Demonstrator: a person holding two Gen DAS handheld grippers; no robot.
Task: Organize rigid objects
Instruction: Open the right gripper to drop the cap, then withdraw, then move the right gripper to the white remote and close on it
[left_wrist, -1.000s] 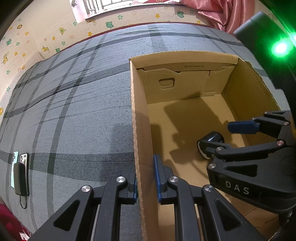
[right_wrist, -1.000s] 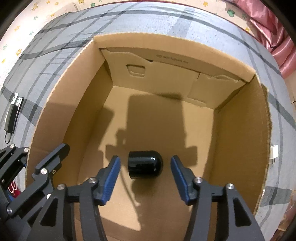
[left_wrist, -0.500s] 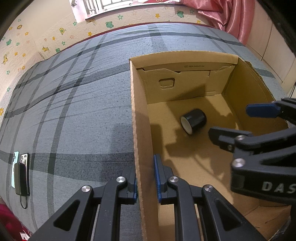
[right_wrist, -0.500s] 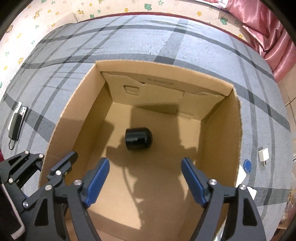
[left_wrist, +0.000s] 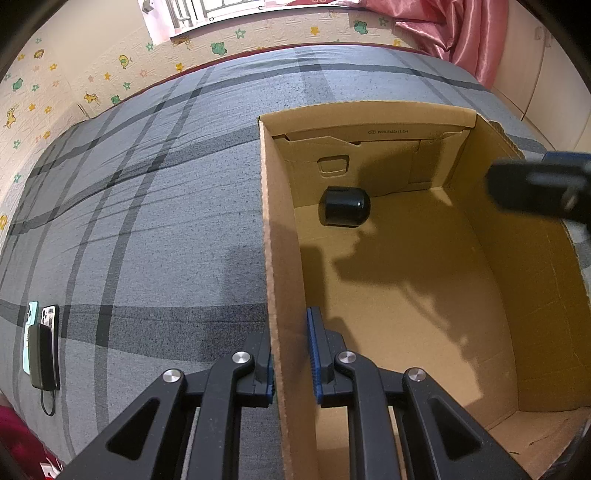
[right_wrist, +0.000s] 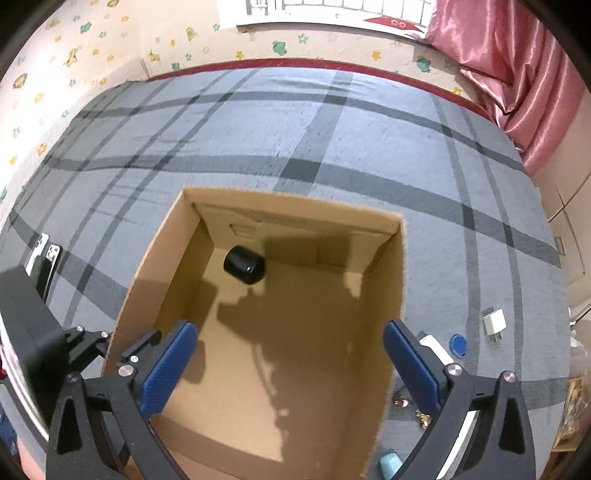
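Right wrist view: my right gripper (right_wrist: 288, 363) is hanging wide open above the box (right_wrist: 395, 280); the black cup (right_wrist: 244, 264) is lying inside, one item done. My left gripper (left_wrist: 291, 360) is clamping the box wall. Charger (right_wrist: 494, 322) and blue cap (right_wrist: 458, 344) are waiting outside.

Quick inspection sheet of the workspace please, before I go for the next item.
Surface: grey plaid bedspread.
Job's things: open cardboard box; black cup on its side near the box's far wall.
Clutter: white charger, blue cap, phones and power bank.
Grippers: left gripper clamps the box's left wall; right gripper open, empty, above the box.
Cables: short lead from the power bank.
Surroundings: pink curtain, sticker-patterned wall.
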